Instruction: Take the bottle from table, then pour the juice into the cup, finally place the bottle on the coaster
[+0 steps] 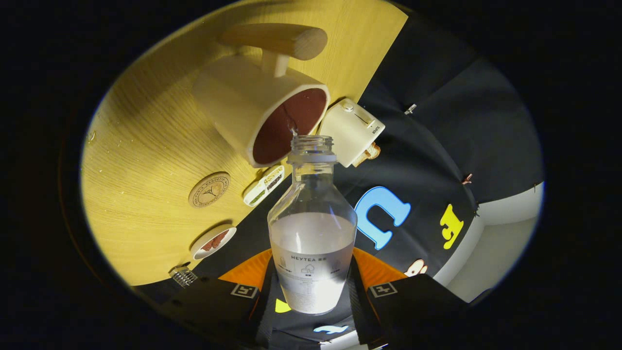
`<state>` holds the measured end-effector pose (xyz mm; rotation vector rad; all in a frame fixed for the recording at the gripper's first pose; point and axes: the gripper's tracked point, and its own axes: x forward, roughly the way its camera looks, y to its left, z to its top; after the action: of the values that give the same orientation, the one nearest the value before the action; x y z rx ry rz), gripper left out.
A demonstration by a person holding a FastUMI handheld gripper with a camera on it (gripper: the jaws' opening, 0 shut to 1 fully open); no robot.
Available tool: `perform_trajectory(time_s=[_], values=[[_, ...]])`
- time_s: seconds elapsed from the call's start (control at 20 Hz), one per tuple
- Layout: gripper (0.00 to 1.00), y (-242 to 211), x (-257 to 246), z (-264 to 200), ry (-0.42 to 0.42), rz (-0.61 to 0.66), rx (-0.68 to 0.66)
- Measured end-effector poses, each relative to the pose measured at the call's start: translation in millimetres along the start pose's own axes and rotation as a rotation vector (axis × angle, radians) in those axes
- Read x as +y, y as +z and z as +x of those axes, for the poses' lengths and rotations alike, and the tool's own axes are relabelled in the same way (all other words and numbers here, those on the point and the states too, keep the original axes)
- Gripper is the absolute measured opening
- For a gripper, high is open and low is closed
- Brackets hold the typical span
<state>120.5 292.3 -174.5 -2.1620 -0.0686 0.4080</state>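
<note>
Both fingers point(357, 284) against half-hidden bottle point(312, 228)

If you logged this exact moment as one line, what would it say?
phase: pouring | gripper: jaws shut on bottle | bottle mouth at cup rim | coaster: bare, on table

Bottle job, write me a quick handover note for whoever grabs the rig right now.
Tongs: shut on the bottle, one finger on each side of its lower body.
Bottle: cap off, tipped so its open mouth sits right at the rim of the cup; liquid is in the lower part of the bottle.
Cup: on the wooden table, dark inside, wooden handle on its far side.
Coaster: round, on the table beside the cup, bare.
Done: bottle picked up and brought to the cup.
Left: finish the pour, then stand the bottle on the coaster.
</note>
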Motion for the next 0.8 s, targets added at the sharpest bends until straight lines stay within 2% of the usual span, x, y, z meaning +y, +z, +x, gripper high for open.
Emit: perform_trajectory(time_s=[0.3,0.8], values=[[0.67,10.4,-16.6,2.5,-0.064,-0.114,-0.064],[0.68,10.1,-15.5,4.6,-0.065,-0.111,-0.074]])
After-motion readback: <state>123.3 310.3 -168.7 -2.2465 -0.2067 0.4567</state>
